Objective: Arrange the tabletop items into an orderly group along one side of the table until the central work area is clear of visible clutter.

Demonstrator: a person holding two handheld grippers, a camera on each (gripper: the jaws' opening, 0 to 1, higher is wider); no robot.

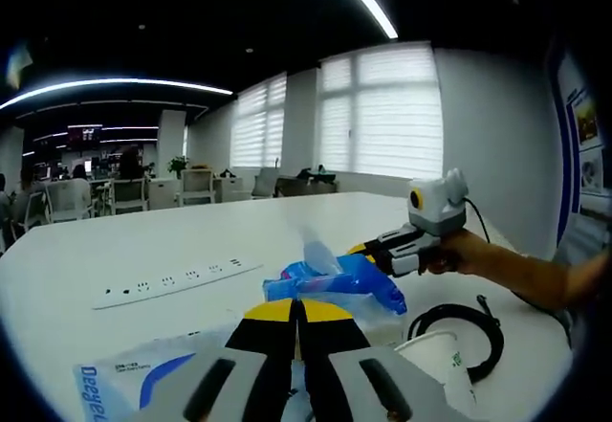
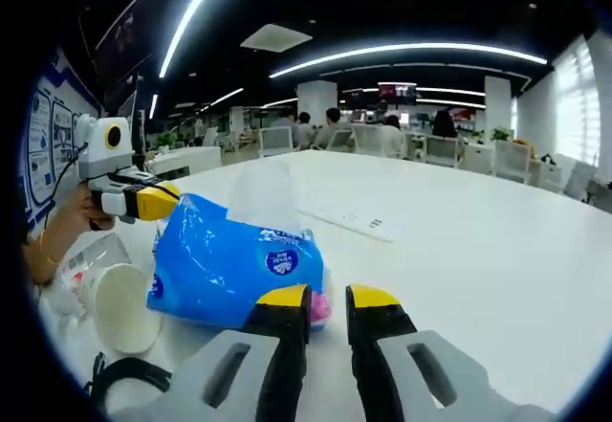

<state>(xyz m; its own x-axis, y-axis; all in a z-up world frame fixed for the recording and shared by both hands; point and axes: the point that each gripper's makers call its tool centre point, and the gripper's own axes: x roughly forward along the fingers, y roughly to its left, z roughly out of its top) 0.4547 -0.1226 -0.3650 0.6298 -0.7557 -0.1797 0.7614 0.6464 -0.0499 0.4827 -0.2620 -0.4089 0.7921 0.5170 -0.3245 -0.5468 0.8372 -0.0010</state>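
On the white table (image 2: 497,250), near the edge closest to the person: one blue tissue pack (image 2: 234,269), soft plastic, a white tissue standing up from its top. In the right gripper view it lies just ahead of the right gripper (image 2: 328,299), whose yellow-tipped fingers (image 2: 283,305) stand slightly apart with nothing between them; the left-hand tip sits against the pack's near edge. In the left gripper view the left gripper (image 1: 296,313) has its fingers pressed together, empty, with the same pack just beyond them.

Beside the pack, toward the table edge: one white paper cup (image 2: 122,305) lying on its side, mouth facing the camera; crumpled clear plastic (image 2: 81,264) next to it; one coiled black cable (image 1: 466,331) beside the cup.

Further in, toward the table's centre: one white power strip (image 1: 177,282), long and flat, well apart from the pack.

Near the left gripper, at the table's near edge: a flat blue-and-white printed packet (image 1: 120,384), partly hidden by the fingers.
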